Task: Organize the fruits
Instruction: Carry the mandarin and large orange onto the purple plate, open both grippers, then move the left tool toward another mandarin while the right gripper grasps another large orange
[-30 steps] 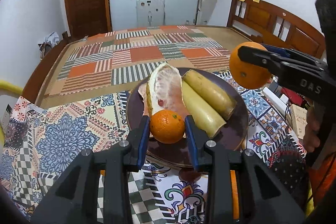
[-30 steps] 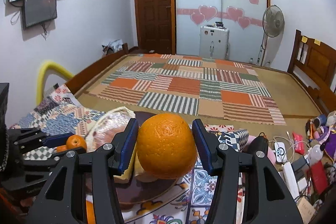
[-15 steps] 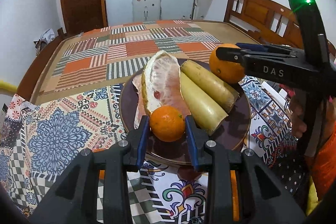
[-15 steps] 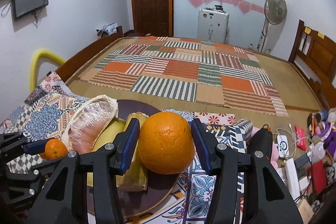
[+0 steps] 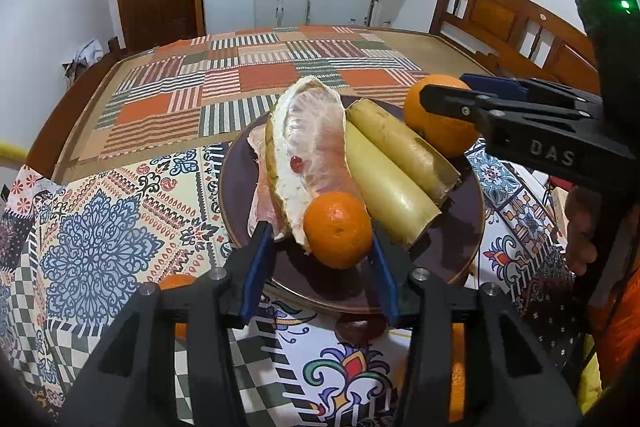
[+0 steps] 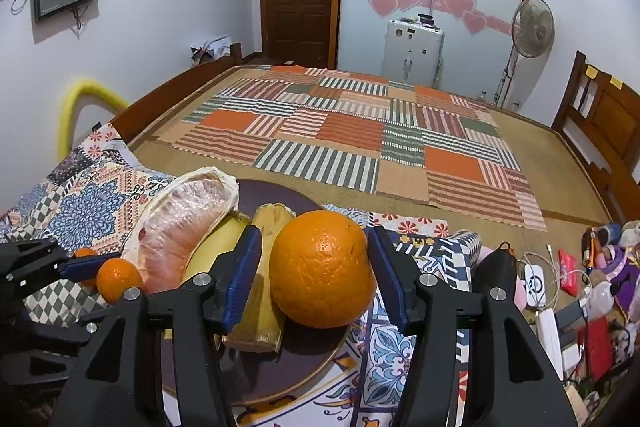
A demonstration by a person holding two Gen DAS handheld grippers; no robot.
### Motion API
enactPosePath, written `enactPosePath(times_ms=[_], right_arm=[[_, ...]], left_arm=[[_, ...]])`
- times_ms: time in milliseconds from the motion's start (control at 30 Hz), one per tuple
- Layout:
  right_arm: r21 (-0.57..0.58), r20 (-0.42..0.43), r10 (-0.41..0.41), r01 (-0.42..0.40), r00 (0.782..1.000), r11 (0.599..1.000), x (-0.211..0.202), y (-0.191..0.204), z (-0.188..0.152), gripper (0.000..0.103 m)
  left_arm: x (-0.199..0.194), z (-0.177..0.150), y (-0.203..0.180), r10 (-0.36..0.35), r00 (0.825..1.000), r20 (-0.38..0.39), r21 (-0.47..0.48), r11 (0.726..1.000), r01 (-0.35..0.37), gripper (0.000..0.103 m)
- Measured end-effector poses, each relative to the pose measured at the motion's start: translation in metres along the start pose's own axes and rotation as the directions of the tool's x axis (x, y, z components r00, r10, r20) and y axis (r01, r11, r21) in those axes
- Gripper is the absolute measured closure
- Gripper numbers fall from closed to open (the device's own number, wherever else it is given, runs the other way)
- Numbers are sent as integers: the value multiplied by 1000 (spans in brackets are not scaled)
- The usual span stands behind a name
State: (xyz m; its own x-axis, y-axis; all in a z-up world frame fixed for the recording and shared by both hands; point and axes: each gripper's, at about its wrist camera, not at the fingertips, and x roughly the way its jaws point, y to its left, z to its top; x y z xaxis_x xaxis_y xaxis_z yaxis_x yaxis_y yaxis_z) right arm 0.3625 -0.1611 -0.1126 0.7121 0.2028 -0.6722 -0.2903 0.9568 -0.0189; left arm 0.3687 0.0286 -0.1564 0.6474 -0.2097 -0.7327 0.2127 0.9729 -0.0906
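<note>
Both fruits sat on the dark plate (image 5: 472, 227): a mandarin (image 5: 337, 229) near, a large orange (image 6: 322, 269) far right. The left gripper (image 5: 320, 261) and right gripper (image 6: 314, 277) stood spread around them, apparently releasing. Next, each should back straight off without nudging.

The plate (image 5: 466, 227) is dark and smooth, with a soft shine. The big orange (image 6: 322, 269) has bumpy, shiny skin, and the small orange (image 5: 337, 229) looks the same. The peeled fruit piece (image 5: 310, 151) is wet-looking and pink, with a soft white edge. Two pale yellow sticks (image 5: 394, 167) look dull, with rough cut ends. The tablecloth (image 5: 100, 227) is printed cloth. The left gripper (image 5: 320, 255) and right gripper (image 6: 316, 269) are dull black plastic with blue ridged pads (image 6: 242, 277) and shiny metal screws (image 6: 202, 279).
</note>
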Motion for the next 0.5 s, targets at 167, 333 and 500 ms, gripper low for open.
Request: enactPosePath(times_ms=[167, 333, 500], right_arm=[[-2, 2, 13, -13, 1000, 1000, -10, 4, -6, 47], [2, 21, 19, -19, 1000, 1000, -29, 8, -11, 46], [10, 50, 37, -37, 998, 999, -52, 13, -18, 46]], left_arm=[[-8, -3, 2, 9, 1000, 3, -11, 1000, -9, 53], [-29, -6, 3, 4, 999, 34, -30, 1000, -3, 52], [-50, -11, 6, 35, 998, 58, -23, 999, -33, 51]])
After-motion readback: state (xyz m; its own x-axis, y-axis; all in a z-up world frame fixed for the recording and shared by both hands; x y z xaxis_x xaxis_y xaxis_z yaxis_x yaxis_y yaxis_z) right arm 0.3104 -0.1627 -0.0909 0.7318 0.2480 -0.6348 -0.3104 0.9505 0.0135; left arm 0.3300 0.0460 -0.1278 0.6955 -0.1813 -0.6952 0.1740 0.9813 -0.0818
